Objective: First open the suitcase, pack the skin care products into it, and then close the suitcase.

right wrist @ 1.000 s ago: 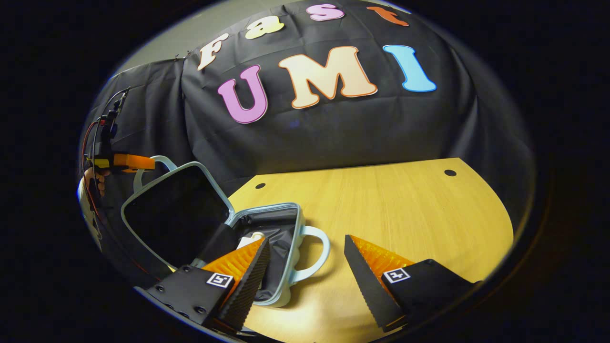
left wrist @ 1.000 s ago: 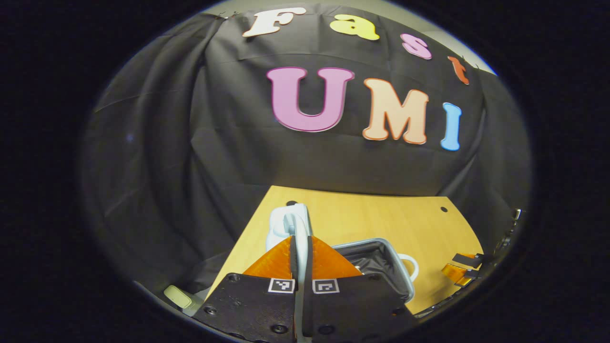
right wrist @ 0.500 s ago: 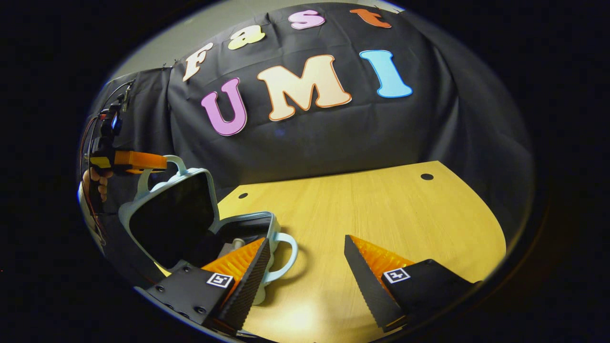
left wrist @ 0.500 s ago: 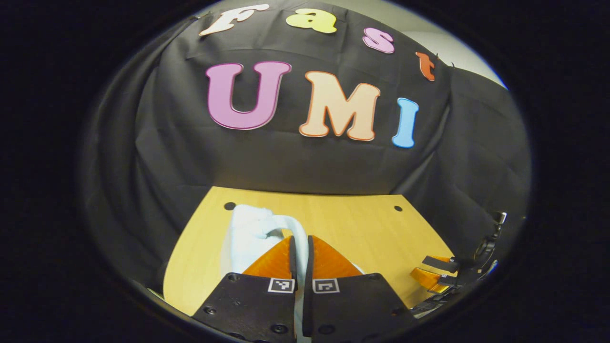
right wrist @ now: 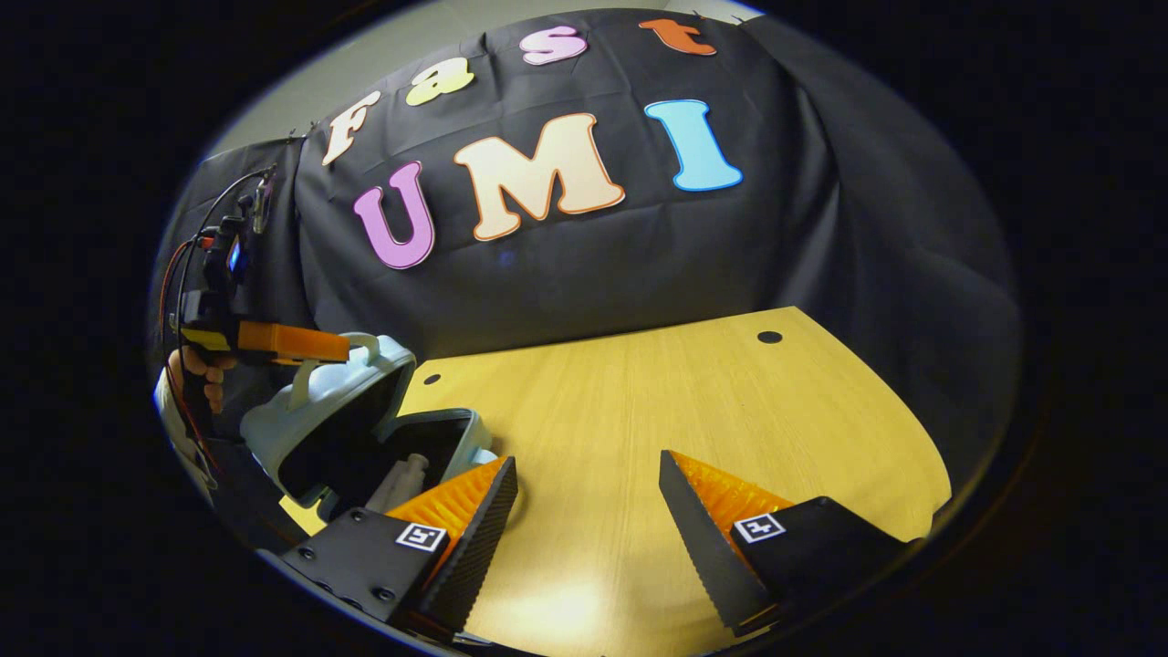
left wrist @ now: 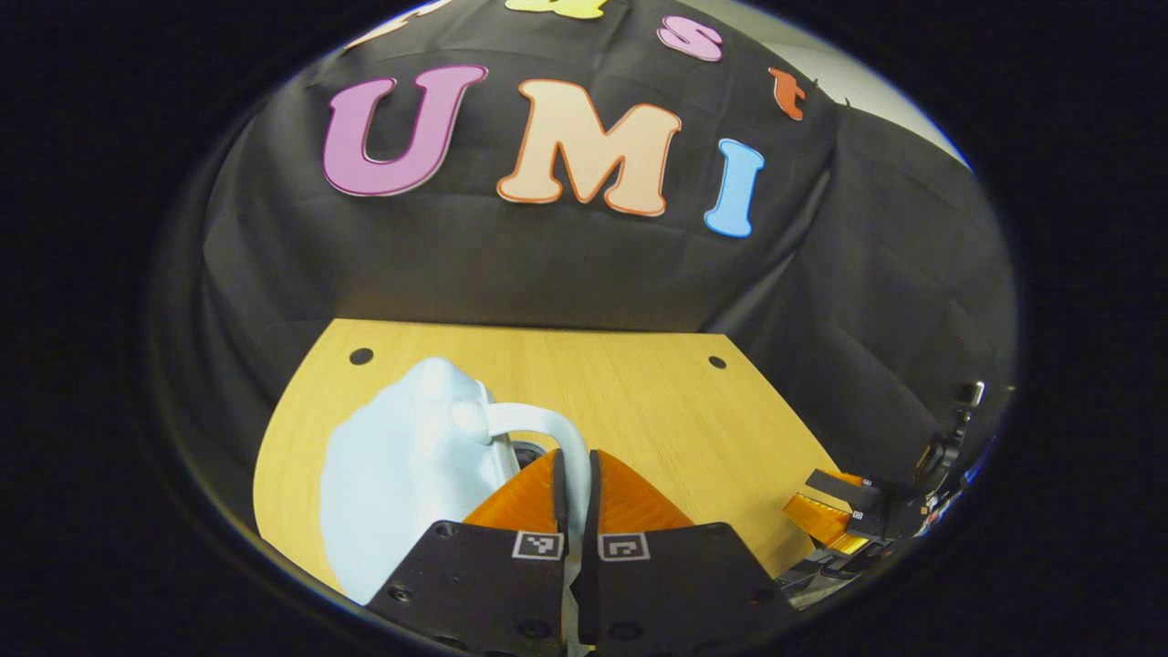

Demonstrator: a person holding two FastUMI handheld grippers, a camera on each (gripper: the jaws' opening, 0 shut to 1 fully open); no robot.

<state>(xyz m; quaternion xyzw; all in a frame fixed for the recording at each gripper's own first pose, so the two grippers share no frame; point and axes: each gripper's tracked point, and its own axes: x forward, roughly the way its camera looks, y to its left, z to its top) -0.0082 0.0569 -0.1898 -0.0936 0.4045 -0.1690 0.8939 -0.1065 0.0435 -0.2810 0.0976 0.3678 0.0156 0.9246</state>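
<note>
A wooden counter (right wrist: 693, 411) stands before the black cloth wall, and a pale suitcase (right wrist: 365, 429) sits at its left end. The left hand-held gripper (left wrist: 575, 474) is clamped on the handle (left wrist: 547, 429) of the lid (left wrist: 401, 474), holding it half lowered over the base. A bottle (right wrist: 399, 476) lies inside the suitcase. To the right of the suitcase, the right hand-held gripper (right wrist: 589, 511) hangs wide apart over bare counter, holding nothing.

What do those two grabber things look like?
The left gripper and right gripper each have a black blocky body, small black-and-white square markers, and wedge-shaped jaws with ridged faces. The left one trails red and black cables.
</note>
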